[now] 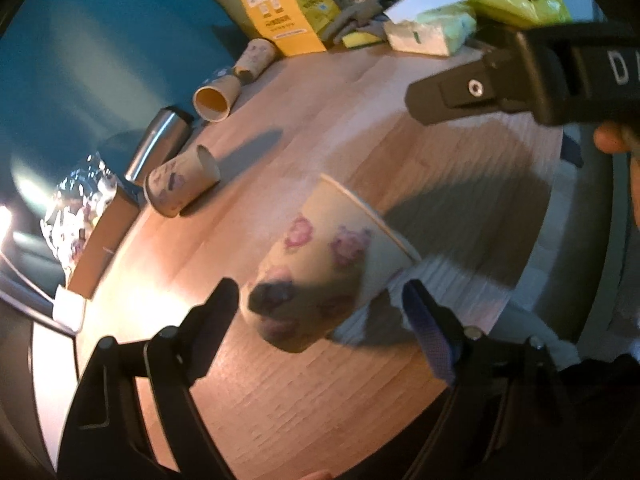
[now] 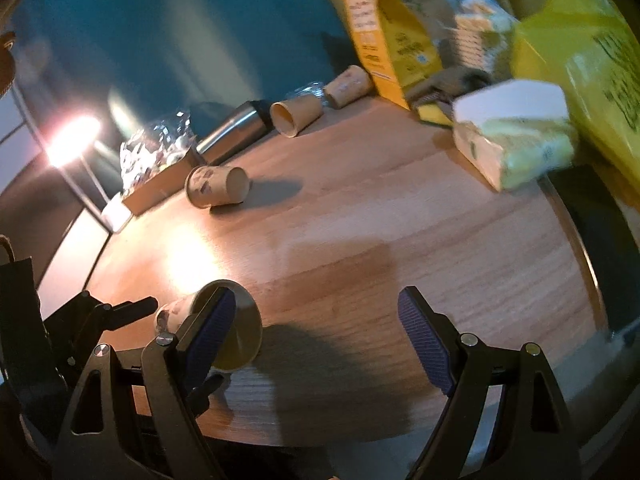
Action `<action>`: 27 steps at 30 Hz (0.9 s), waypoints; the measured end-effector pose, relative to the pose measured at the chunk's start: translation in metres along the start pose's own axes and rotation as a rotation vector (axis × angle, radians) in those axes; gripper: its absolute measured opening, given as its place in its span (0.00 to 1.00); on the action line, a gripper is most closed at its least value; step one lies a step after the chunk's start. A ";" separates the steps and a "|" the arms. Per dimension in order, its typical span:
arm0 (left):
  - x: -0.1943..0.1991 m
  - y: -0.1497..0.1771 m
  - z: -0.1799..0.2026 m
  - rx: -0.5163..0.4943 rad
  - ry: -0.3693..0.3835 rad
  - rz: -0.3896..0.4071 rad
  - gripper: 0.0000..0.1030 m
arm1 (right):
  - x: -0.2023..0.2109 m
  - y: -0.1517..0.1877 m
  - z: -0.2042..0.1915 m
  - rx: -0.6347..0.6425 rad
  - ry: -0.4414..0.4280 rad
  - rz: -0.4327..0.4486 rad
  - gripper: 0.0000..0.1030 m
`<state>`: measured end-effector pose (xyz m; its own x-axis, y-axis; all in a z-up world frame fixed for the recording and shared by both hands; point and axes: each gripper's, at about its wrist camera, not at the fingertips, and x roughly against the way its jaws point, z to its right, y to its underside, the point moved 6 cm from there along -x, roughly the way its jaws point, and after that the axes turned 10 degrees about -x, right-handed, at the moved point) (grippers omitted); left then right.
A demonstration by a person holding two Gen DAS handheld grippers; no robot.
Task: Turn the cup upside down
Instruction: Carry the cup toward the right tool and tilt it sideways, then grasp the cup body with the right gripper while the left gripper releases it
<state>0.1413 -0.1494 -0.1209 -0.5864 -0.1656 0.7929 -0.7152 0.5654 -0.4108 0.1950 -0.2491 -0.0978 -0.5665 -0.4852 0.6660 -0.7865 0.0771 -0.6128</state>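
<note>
Straddling tilted cup [image 1: 320, 268], left tongs [image 1: 320, 312] spread wide, contact unclear | right tongs [image 2: 320, 320] apart, empty

Cup [image 1: 320, 272]: cream, pink floral print. Table [image 1: 360, 128]: light wood grain. Carton [image 1: 276, 4] at 12 o'clock: yellow. Gripper pads [image 2: 424, 340]: ribbed blue. Wall [image 1: 100, 40]: teal.

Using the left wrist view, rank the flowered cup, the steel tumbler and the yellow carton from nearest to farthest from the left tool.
1. Flowered cup, between the left tool's fingers.
2. Steel tumbler, lying far left.
3. Yellow carton, at the table's back edge.
</note>
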 end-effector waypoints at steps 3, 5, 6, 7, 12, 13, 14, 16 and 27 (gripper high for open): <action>0.010 0.006 -0.014 0.080 0.005 0.034 0.83 | -0.002 -0.004 -0.017 0.099 -0.004 -0.032 0.83; 0.016 0.014 -0.027 0.149 0.007 0.046 0.83 | -0.006 -0.005 -0.035 0.189 -0.027 -0.075 0.83; 0.020 0.022 -0.034 0.197 0.014 0.050 0.83 | -0.007 -0.004 -0.042 0.229 -0.035 -0.091 0.83; 0.021 0.030 -0.040 0.235 0.021 0.049 0.83 | -0.009 -0.003 -0.055 0.303 -0.042 -0.114 0.83; 0.026 0.080 -0.067 0.439 0.049 0.049 0.83 | -0.028 0.028 -0.121 0.707 -0.039 -0.266 0.83; 0.026 0.091 -0.071 0.482 0.057 0.048 0.83 | -0.033 0.037 -0.129 0.768 -0.036 -0.301 0.83; 0.027 0.101 -0.074 0.523 0.068 0.049 0.83 | -0.040 0.049 -0.139 0.854 -0.028 -0.355 0.83; 0.026 0.120 -0.079 0.585 0.088 0.045 0.83 | -0.052 0.065 -0.150 0.974 -0.008 -0.420 0.83; 0.028 0.164 -0.096 0.707 0.136 0.111 0.83 | -0.094 0.109 -0.141 1.348 0.214 -0.702 0.77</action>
<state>0.0438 0.0164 -0.1226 -0.6501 -0.0102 0.7598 -0.7560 -0.0923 -0.6481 0.1282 -0.0727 -0.1669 -0.3043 0.0544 0.9510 -0.1676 -0.9859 0.0028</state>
